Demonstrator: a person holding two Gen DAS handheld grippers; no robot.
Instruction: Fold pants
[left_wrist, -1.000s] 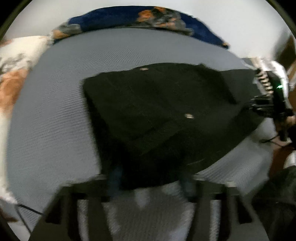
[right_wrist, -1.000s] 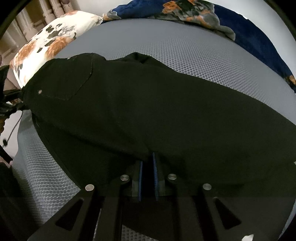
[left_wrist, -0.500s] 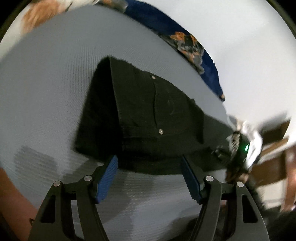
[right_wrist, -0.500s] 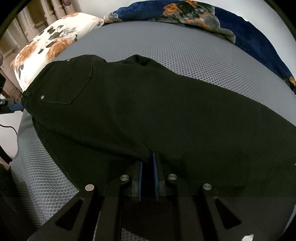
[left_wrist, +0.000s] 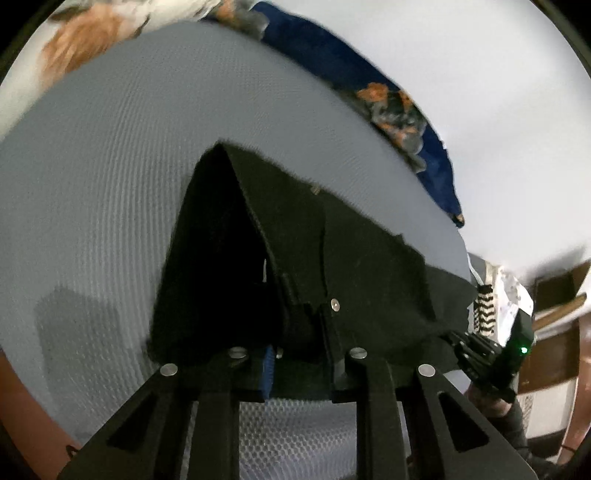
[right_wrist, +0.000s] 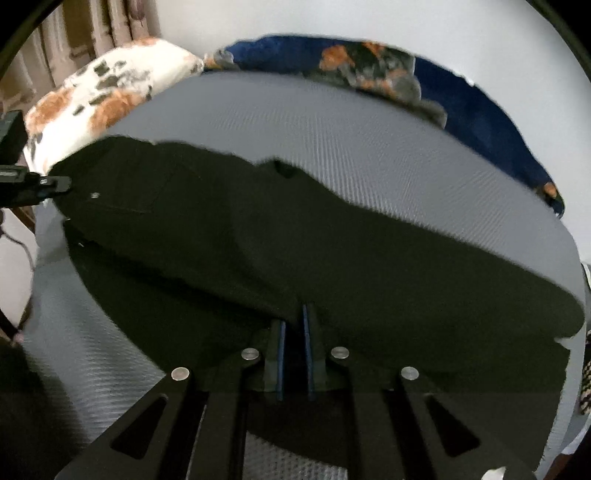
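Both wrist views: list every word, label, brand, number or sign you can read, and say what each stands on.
None: no readable text in either view.
Black pants: a small pale tag inside the waist opening, too small to read.
Rivets on the pants: plain metal, no lettering legible.
Floral pillow and blue blanket: pattern only.

hidden: my left gripper's (left_wrist: 301, 365) right pad, buried under the pants (left_wrist: 332, 258) waistband | dark: inside of waist opening unreadable | cut off: pants leg end at right edge of right wrist view | blurred: pillow (left_wrist: 92, 40), blanket (right_wrist: 369, 70) pattern | my right gripper (right_wrist: 294, 354): cloth between pads lost in black
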